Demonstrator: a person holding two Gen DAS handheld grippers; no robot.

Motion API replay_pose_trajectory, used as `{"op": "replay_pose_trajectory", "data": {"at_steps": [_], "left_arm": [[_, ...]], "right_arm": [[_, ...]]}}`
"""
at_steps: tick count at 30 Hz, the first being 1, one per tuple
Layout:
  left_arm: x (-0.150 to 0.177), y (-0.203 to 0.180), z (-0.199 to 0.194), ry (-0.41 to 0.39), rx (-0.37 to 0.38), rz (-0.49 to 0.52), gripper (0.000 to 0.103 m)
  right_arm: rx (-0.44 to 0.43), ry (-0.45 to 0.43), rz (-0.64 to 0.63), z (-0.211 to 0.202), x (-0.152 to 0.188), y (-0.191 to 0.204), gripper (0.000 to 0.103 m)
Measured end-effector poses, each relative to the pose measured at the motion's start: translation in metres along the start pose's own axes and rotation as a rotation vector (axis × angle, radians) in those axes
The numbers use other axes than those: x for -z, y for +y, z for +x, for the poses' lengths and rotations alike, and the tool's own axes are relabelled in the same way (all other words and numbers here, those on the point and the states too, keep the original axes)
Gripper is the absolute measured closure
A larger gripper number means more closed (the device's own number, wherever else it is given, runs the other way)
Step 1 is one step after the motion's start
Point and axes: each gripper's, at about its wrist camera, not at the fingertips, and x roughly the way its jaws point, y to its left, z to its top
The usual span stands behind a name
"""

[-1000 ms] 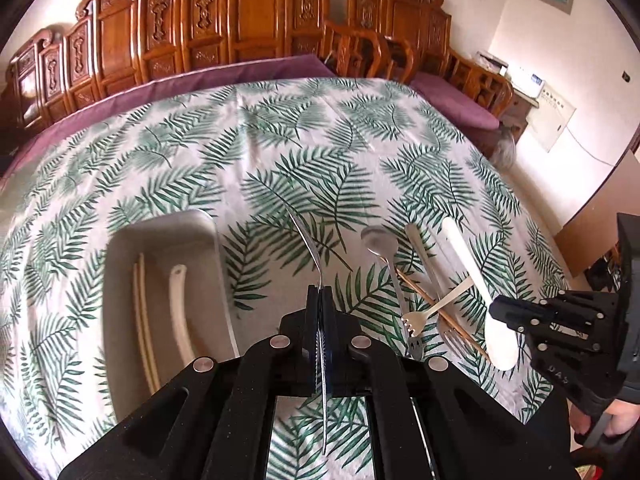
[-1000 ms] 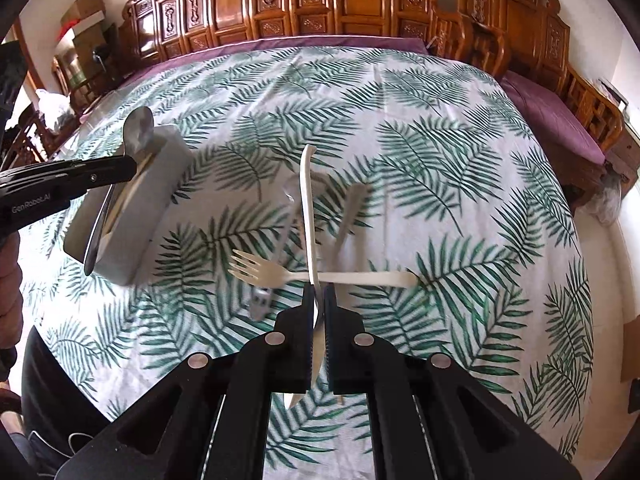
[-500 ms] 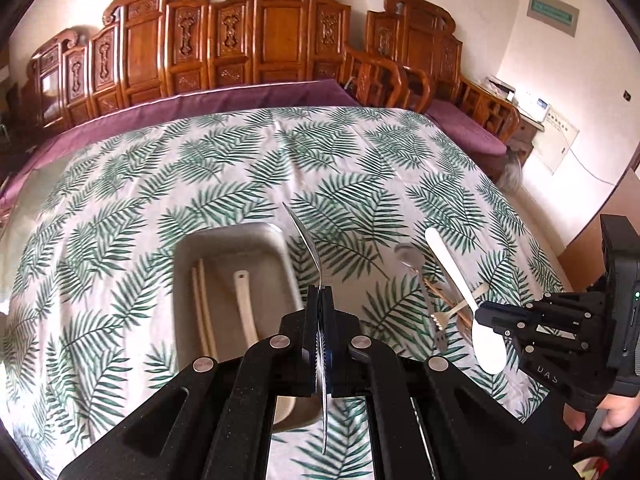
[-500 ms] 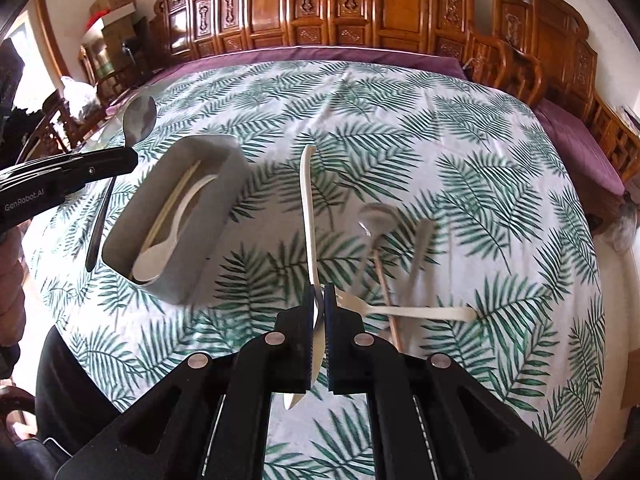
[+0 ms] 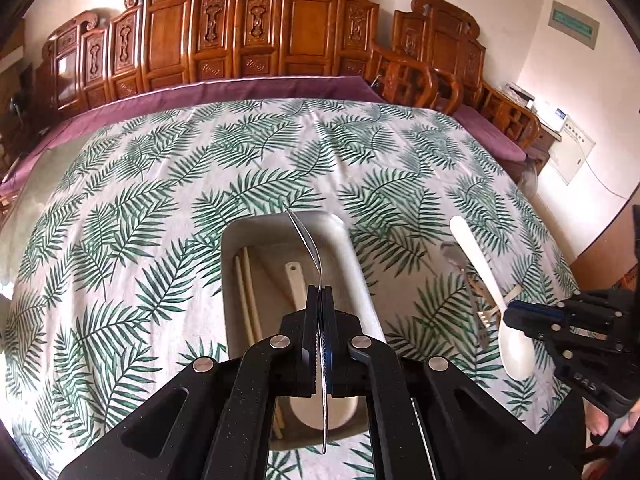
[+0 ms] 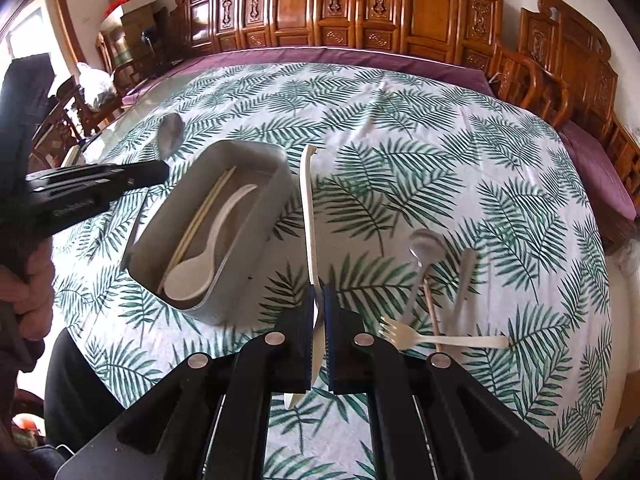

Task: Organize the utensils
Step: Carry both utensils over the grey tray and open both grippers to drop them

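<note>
Tray (image 5: 356, 264) below my left gripper (image 5: 319, 304) holds chopsticks, one spoon. Left clamps metal spoon (image 5: 306, 240), right gripper (image 6: 318, 312) white spoon (image 6: 307, 208) — both undelivered; pile (image 6: 436, 300) right of it remains.

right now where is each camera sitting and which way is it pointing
Left wrist: on the left gripper, looking down over the grey tray; its shut fingers hold a metal spoon; the right gripper shows at right.
Right wrist: on the right gripper, looking down at the tablecloth beside the tray; its fingers grip a white spoon; the left gripper and a hand show at left.
Shared: tray, both held spoons, loose cutlery pile.
</note>
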Motion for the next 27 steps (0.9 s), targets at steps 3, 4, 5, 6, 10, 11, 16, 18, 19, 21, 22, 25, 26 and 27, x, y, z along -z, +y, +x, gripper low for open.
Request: {"op": "replay_pose_trajectory", "data": {"at_steps": [3,4,5,6,10,11,16,18,19,21,22,25,26,27], "left_arm": [[0.002,0.005,0.005,0.008,-0.005,-0.008,0.102],[0.002,0.007,0.006,0.01,-0.004,-0.011,0.102],[0.002,0.009,0.007,0.013,-0.006,-0.014,0.102],[0.003,0.01,0.009,0.016,-0.009,-0.016,0.102],[0.004,0.014,0.009,0.018,-0.014,-0.024,0.1],[0.005,0.015,0.008,0.016,-0.015,-0.025,0.1],[0.008,0.024,-0.001,0.004,-0.026,-0.035,0.1],[0.009,0.028,-0.006,-0.002,-0.033,-0.037,0.1],[0.01,0.03,-0.009,-0.007,-0.037,-0.038,0.1],[0.011,0.035,-0.016,-0.015,-0.046,-0.041,0.1],[0.012,0.037,-0.019,-0.018,-0.051,-0.044,0.1],[0.014,0.042,-0.027,-0.026,-0.063,-0.045,0.1],[0.016,0.044,-0.03,-0.028,-0.068,-0.045,0.1],[0.017,0.046,-0.033,-0.031,-0.071,-0.044,0.1]], "right_arm": [[-0.008,0.001,-0.015,0.002,-0.005,0.009,0.097],[-0.011,0.0,-0.019,0.003,-0.006,0.012,0.097],[-0.014,0.0,-0.021,0.004,-0.008,0.014,0.097],[-0.019,-0.001,-0.024,0.005,-0.01,0.017,0.097],[-0.034,0.001,-0.031,0.009,-0.015,0.027,0.097],[-0.037,0.001,-0.035,0.01,-0.017,0.03,0.097],[-0.062,0.004,-0.042,0.018,-0.024,0.042,0.097],[-0.077,0.005,-0.034,0.022,-0.028,0.046,0.097],[-0.086,0.007,-0.027,0.025,-0.029,0.048,0.097],[-0.107,0.012,-0.013,0.031,-0.034,0.052,0.097],[-0.113,0.013,-0.01,0.033,-0.036,0.055,0.097],[-0.127,0.014,-0.001,0.043,-0.041,0.064,0.097],[-0.13,0.015,0.007,0.046,-0.043,0.065,0.097],[-0.134,0.016,0.015,0.048,-0.045,0.067,0.097]]}}
